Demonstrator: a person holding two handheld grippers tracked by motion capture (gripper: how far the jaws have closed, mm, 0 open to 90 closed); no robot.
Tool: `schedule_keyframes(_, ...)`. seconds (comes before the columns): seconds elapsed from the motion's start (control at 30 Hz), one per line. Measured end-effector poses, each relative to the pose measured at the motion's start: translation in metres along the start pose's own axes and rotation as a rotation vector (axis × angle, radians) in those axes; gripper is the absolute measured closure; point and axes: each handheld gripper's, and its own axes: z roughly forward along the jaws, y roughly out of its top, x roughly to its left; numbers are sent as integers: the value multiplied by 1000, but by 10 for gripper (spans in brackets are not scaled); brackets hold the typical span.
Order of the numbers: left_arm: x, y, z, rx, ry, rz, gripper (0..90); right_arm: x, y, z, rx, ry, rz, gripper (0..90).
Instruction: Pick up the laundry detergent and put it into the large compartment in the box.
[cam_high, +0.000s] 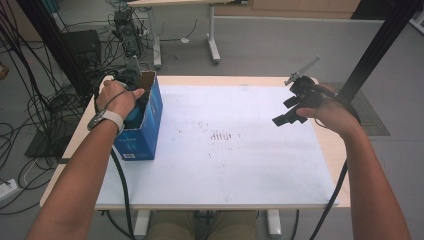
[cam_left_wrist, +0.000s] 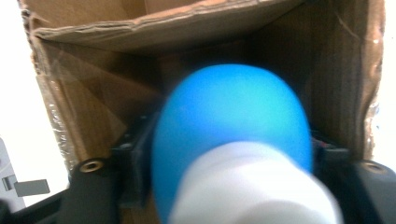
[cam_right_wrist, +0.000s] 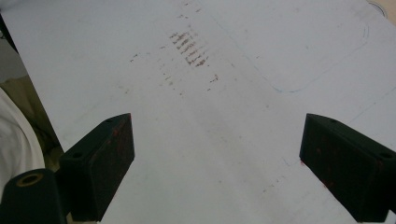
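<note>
Nearest the person, on the white table (cam_high: 220, 165), no loose item remained to be moved. At the right, the right gripper (cam_right_wrist: 215, 163) hung above the bare surface, jaws wide apart and empty. At the far left, the left gripper (cam_high: 131, 100) reached into the blue box (cam_high: 145, 135), the blue-and-white object (cam_left_wrist: 233, 140) between its jaws; whether the pads pressed it could not be told. Judged progress: delivery nearly complete, release and withdrawal outstanding. Count: one box, one object, two grippers.
</note>
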Motion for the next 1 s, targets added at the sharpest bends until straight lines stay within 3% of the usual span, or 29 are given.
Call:
schedule_keyframes(0.47,6,-3,-5,-14,-19,5,281,2,5,3,3,5,-10,102)
schedule_keyframes(0.77,13,-9,-15,-43,-53,0,258,3,7,3,4,4,-13,102)
schedule_keyframes(1.0,15,-12,-20,-49,-58,0,187,5,9,3,6,5,-16,102)
